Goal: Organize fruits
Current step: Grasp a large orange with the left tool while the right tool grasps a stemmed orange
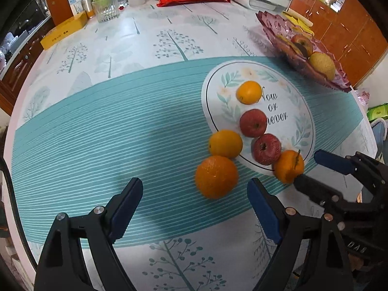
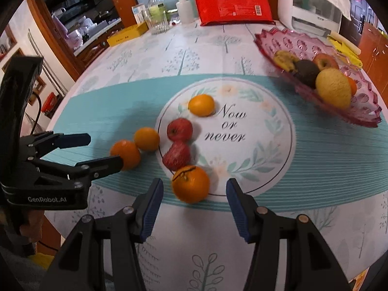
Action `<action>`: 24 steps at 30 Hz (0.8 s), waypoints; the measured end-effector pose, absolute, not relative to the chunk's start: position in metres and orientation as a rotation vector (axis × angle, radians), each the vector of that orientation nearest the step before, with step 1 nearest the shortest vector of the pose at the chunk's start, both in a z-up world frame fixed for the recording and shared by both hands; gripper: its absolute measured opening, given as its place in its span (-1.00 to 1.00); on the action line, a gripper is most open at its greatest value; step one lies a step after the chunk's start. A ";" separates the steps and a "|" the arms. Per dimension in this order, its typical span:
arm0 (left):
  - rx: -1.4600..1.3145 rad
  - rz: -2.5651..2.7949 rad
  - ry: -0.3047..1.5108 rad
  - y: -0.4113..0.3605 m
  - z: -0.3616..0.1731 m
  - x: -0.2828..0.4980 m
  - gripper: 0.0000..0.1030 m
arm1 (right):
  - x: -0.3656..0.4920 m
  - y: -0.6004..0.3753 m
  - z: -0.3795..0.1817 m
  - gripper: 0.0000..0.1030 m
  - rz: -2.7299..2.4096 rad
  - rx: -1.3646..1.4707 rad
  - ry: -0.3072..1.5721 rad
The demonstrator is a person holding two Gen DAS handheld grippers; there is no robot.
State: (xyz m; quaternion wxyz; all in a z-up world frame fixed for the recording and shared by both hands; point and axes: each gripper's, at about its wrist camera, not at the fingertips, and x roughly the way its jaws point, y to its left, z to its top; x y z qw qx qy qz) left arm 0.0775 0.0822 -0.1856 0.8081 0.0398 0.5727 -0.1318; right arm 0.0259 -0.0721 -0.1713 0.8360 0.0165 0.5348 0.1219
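Observation:
Several fruits lie around a round white "Now or never" mat [image 2: 266, 131]. A large orange [image 1: 216, 177] sits just past the tips of my open left gripper [image 1: 194, 184], apart from both pads. A smaller orange [image 1: 225, 143] lies behind it. A stemmed orange [image 2: 190, 184] at the mat's near edge lies between the tips of my right gripper [image 2: 194, 183], which is open with a gap on each side. Two red apples [image 2: 180, 129] [image 2: 176, 156] and another orange [image 2: 201, 105] rest on the mat. In the right wrist view the left gripper [image 2: 104, 150] comes in from the left.
A pink glass fruit dish [image 2: 363, 116] at the right holds a yellow pear [image 2: 333, 87], an apple and dark fruits. At the table's far end stand a red packet [image 2: 232, 2], a glass, a bottle, a yellow box [image 1: 63, 32] and a white appliance [image 2: 312, 12].

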 end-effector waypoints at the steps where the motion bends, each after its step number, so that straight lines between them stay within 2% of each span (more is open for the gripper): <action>1: 0.090 -0.284 1.221 0.081 -0.187 0.078 0.69 | 0.026 -0.071 -0.174 0.06 0.254 0.032 1.135; 8: 0.125 -0.300 1.198 0.075 -0.195 0.081 0.62 | 0.025 -0.064 -0.185 0.06 0.222 0.020 1.115; 10: 0.129 -0.306 1.197 0.073 -0.198 0.083 0.52 | 0.025 -0.062 -0.186 0.06 0.211 0.010 1.108; 14: 0.136 -0.311 1.202 0.071 -0.203 0.084 0.45 | 0.025 -0.060 -0.190 0.06 0.196 -0.001 1.099; 16: 0.131 -0.318 1.211 0.071 -0.206 0.084 0.34 | 0.024 -0.059 -0.192 0.06 0.186 -0.012 1.095; 21: 0.150 -0.324 1.191 0.065 -0.207 0.082 0.24 | 0.023 -0.057 -0.197 0.05 0.167 -0.029 1.094; 24: 0.157 -0.329 1.180 0.062 -0.206 0.082 0.10 | 0.023 -0.056 -0.199 -0.03 0.160 -0.045 1.088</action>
